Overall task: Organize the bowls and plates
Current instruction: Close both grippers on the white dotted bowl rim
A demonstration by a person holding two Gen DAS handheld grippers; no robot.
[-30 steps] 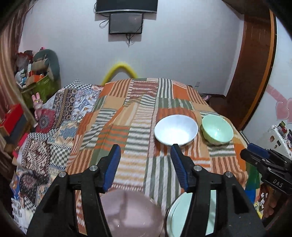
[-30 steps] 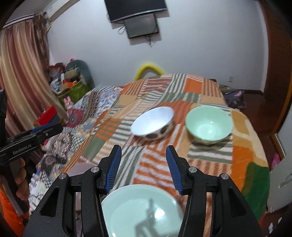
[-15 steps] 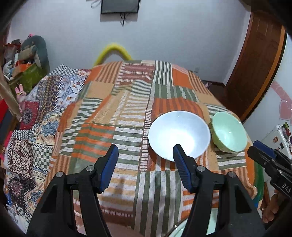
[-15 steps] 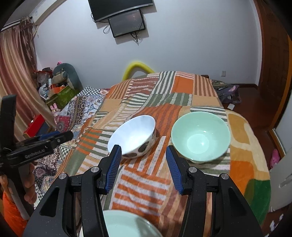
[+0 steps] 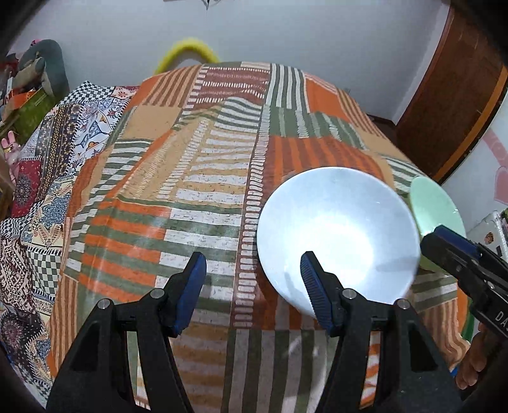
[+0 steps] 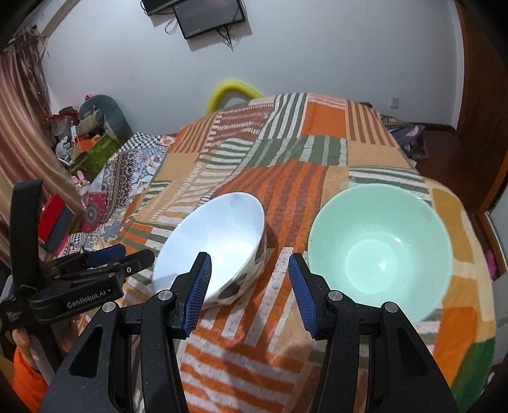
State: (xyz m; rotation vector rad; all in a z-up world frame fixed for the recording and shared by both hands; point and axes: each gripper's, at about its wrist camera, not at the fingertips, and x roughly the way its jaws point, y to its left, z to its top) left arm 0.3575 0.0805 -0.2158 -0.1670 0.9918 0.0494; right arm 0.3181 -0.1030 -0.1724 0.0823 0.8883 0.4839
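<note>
- Step in hand: reaching for the bowls on the bed (image 6: 285,152).
- Left gripper (image 5: 250,273) is spread and empty; the white bowl (image 5: 336,235) lies past its right-side finger.
- Right gripper (image 6: 249,270) is spread and empty between the white bowl and the green bowl (image 6: 381,254).
- Next, likely: straddle one rim, then pinch.

I see a room with plain white walls (image 6: 333,47). A dark screen (image 6: 209,16) hangs high on the wall, with wires under it. A big bed has a striped orange and green blanket (image 5: 197,178) on it. A yellow tube (image 6: 231,90) curves behind the bed. Striped curtains (image 6: 19,133) hang on one side, near a pile of toys and boxes (image 6: 85,133). A brown wooden door (image 5: 451,98) stands on the other side.
</note>
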